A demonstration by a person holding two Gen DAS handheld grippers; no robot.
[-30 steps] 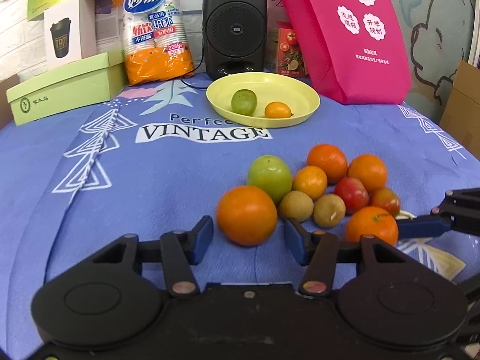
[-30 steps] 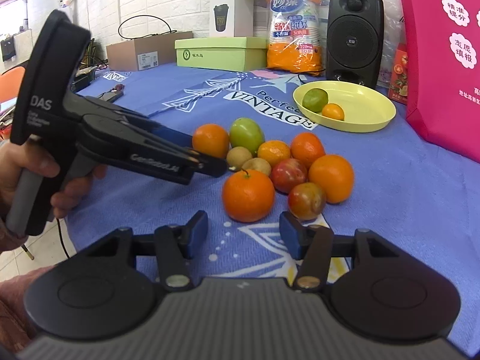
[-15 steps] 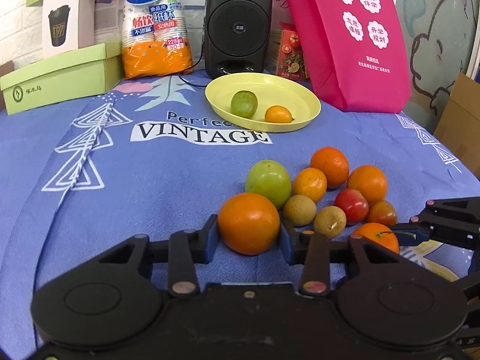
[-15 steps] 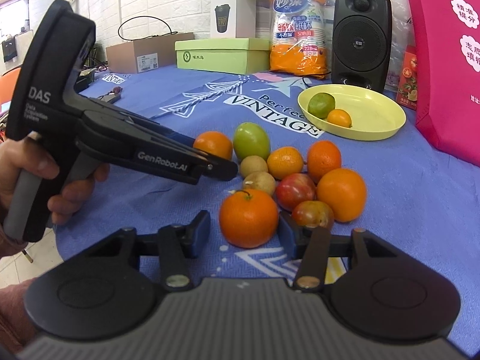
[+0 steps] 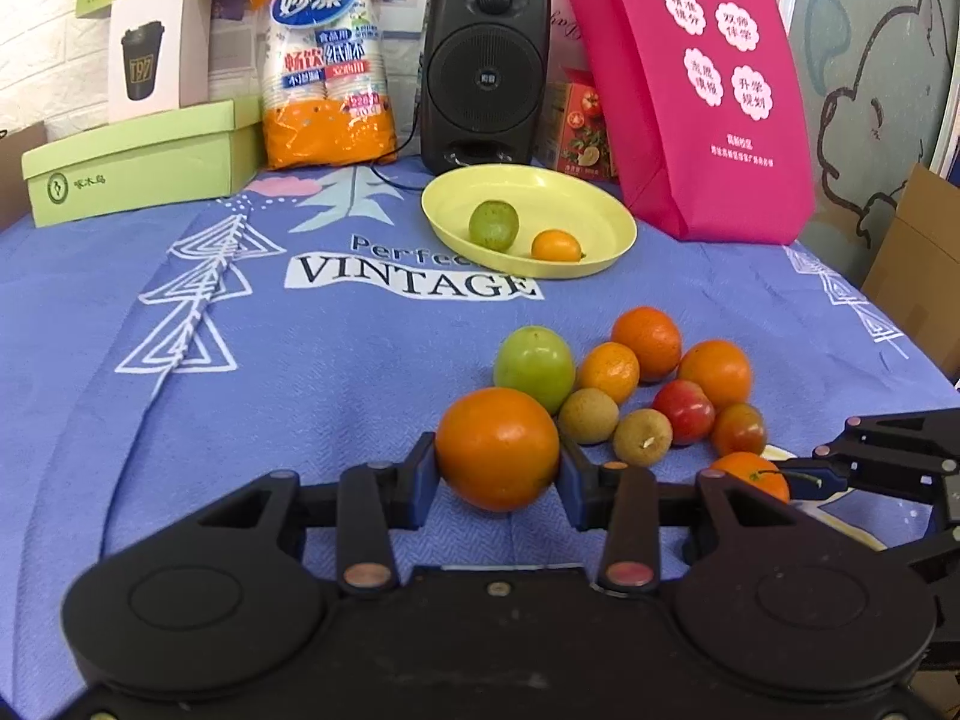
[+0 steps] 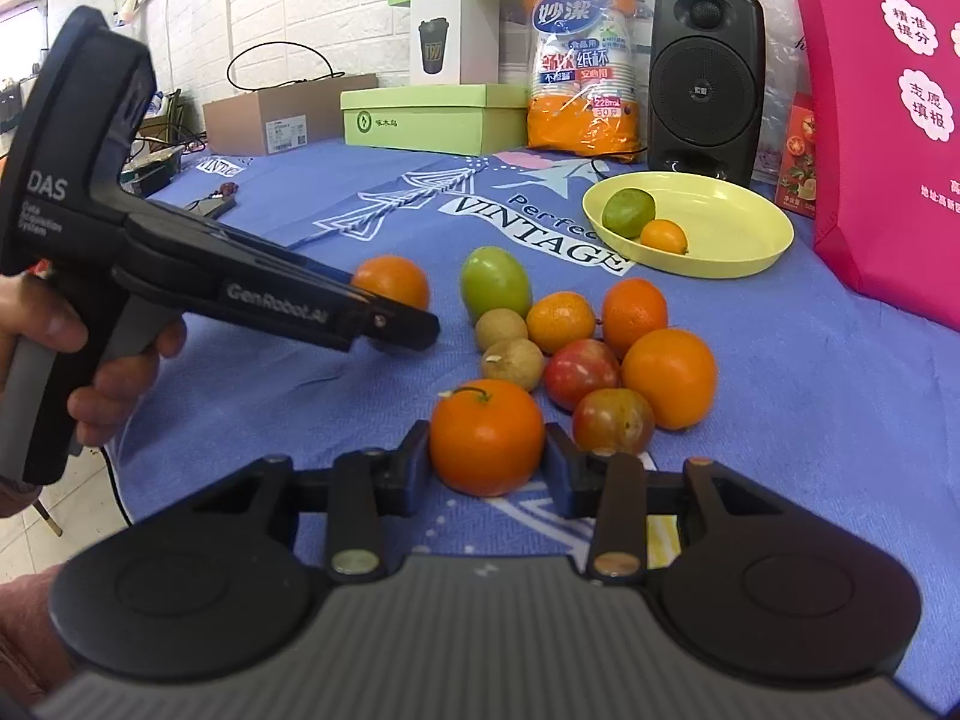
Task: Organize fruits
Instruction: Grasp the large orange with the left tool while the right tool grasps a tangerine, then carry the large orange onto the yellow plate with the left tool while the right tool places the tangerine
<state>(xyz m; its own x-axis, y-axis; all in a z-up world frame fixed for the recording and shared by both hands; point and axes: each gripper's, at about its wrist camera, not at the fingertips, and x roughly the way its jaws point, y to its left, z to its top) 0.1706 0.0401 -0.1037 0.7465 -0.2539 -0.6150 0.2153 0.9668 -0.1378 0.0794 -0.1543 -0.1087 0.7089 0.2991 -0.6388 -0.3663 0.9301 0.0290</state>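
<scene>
Both claws closed in since a second ago: left claw [image 5: 498, 474] now pinching an orange [image 5: 497, 447], right claw [image 6: 487, 465] clamped on a stemmed orange [image 6: 486, 435], both on the desk [image 5: 300, 360]. Next, probably, lifting toward the plate [image 5: 606, 228].

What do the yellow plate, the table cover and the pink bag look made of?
Yellow plate: likely plastic or melamine, smooth and matte, with an even colour and a thin moulded rim.
Table cover: woven fabric, printed, with soft wrinkles.
Pink bag: probably non-woven fabric, matte, creased, standing upright.
</scene>
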